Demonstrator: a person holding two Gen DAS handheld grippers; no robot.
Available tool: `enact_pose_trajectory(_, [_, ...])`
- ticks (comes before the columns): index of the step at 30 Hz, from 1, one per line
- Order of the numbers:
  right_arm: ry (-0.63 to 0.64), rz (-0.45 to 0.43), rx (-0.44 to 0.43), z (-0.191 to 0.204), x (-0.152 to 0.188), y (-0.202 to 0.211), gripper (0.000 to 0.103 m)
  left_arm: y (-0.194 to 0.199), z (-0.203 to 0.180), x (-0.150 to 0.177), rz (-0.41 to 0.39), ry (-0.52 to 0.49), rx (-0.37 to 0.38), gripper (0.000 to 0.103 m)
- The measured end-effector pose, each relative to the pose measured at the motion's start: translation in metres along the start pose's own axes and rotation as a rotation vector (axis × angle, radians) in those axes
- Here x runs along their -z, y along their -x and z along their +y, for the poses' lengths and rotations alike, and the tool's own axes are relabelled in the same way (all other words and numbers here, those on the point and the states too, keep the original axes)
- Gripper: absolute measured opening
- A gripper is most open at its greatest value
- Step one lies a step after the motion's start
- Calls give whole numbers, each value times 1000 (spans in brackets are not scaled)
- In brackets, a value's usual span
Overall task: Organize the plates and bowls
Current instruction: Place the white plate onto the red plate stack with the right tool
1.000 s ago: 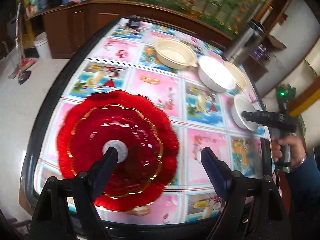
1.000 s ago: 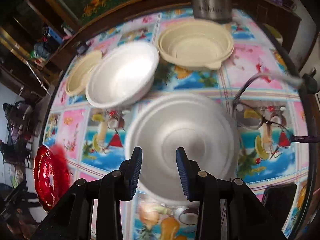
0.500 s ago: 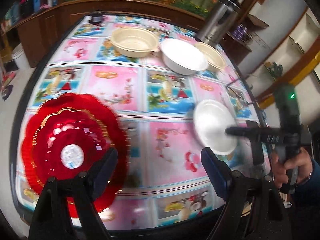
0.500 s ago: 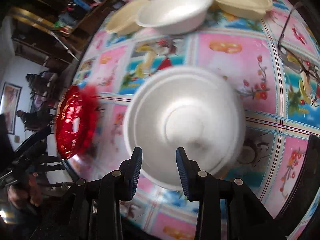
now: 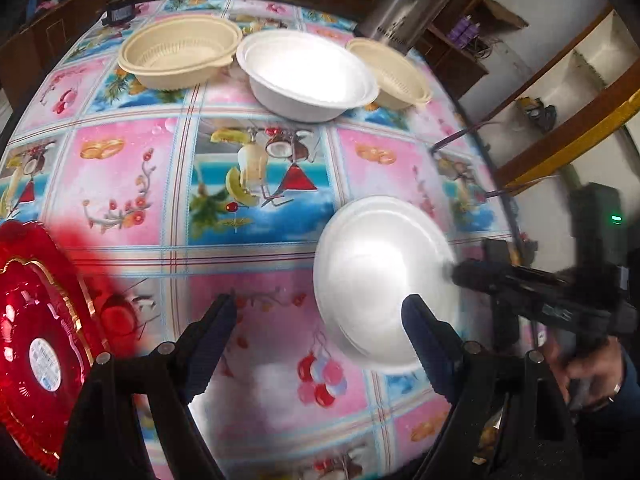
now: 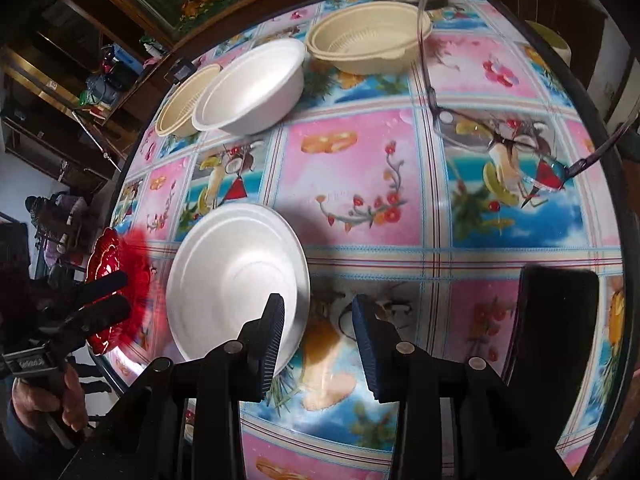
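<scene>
White foam plate (image 6: 236,280) lies flat on the patterned tablecloth (image 6: 360,184), just left of the right gripper (image 6: 318,320); jaws parted, empty, left finger over the plate rim. Left gripper (image 5: 316,328) also spread wide and empty, red plate (image 5: 40,344) beside it at the table edge, blurred. White bowl (image 5: 308,72) and two cream bowls (image 5: 180,56) grouped at the far side. Step in hand, apparently: gathering the plates. Next move calls for closing on a plate rim, then stacking.
</scene>
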State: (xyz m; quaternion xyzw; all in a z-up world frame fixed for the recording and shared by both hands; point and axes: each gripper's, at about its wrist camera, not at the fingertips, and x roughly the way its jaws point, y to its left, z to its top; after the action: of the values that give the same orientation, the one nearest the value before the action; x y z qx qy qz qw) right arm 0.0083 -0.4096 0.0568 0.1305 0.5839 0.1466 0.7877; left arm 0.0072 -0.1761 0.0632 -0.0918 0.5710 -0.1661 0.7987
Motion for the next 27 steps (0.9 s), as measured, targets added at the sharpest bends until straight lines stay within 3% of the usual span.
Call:
enact_pose_trajectory(1, [-1,1,-8,0,0,-2,38,-6,-1,0,12,-4,3,72])
enact_pose_trajectory(3, [0,11,-23,2,1,-9,37,-17,-4,0,42,-15,30,36])
enact_pose_trajectory(4, [0,12,-28,4,2,-11,21,-21,-7,1,52,-23,26,31])
enact_pose_trajectory(5, [-1,13,-36,5,4,-12,11,-23,-10,4,61,-35,33,30])
enact_pose_trajectory(7, [6,17,-44,11,6,-13,9,-21,-14,6,51,-50,34,30])
enact_pose_trajectory(16, [65,19,-83,43,0,-9,9,21,7,10,-27,-17,-4,30])
enact_pose_trajectory(23, [187,35,-152,109,-13,-14,9,77,54,20,-128,79,-60,32])
enact_pose_trajectory(27, [272,56,-190,154,-21,-24,9,106,85,31,-175,149,-96,39])
